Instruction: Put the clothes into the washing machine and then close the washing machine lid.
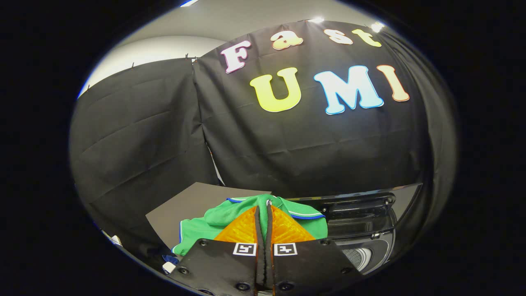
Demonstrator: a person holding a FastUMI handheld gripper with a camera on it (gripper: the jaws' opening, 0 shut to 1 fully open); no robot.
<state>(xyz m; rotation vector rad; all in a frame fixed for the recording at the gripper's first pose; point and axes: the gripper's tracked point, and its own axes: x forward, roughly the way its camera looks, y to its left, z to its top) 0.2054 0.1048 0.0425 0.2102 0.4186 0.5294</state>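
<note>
A green garment (213, 224) with blue trim hangs bunched from my gripper (263, 209), whose fingers are pressed together on a fold of its cloth. The cloth drapes down to the left of the fingers and a little to their right. To the right and beyond the fingers stands the dark washing machine (361, 218), its glossy lid (370, 193) raised behind it. Part of the drum opening (359, 257) shows low beside the right finger.
A grey flat surface (185, 205) lies left of the machine, behind the garment. Black cloth walls close the booth at the back and on both sides. Some small blue and white items (169, 263) lie low on the left.
</note>
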